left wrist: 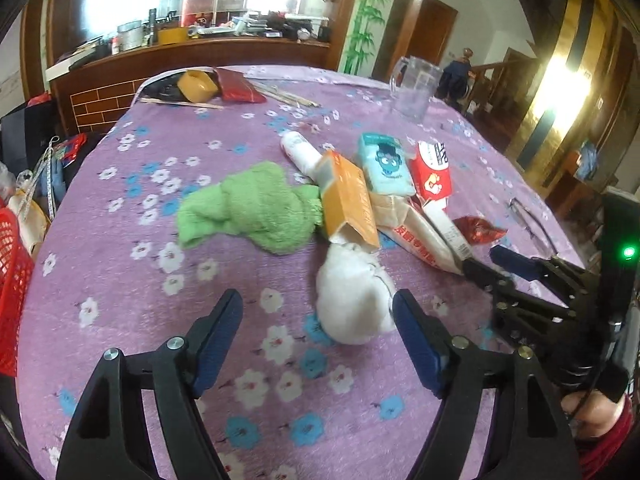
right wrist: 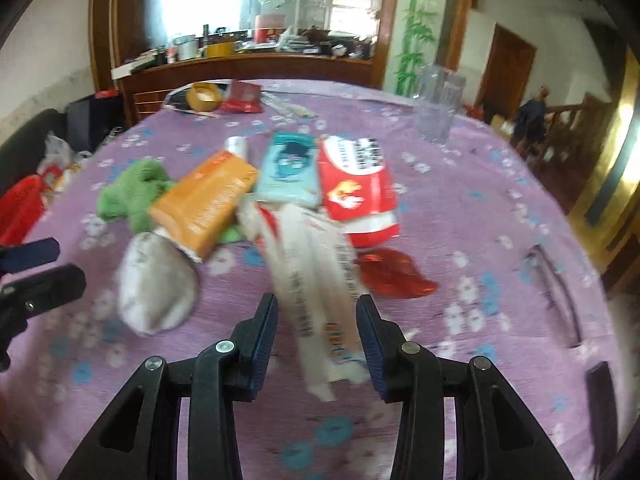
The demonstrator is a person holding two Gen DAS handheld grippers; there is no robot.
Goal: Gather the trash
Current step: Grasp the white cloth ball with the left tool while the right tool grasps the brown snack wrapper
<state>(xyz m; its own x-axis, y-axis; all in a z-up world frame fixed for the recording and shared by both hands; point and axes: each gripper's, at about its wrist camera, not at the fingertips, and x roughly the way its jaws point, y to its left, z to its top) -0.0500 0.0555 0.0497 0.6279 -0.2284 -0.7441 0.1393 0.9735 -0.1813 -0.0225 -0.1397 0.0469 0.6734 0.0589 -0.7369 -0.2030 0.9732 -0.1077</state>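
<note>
Left wrist view — two grippers (left wrist: 318, 312) (left wrist: 486, 258), one tissue wad (left wrist: 354, 300)

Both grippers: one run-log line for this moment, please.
left gripper: open, beside white wad | right gripper: open, straddling white wrapper | nothing lifted

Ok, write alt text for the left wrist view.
The open left claw hovers over a purple floral tablecloth, its right finger beside a crumpled white tissue ball. Behind lie a green cloth, an orange box and snack packets; the right claw reaches a white wrapper.
</note>
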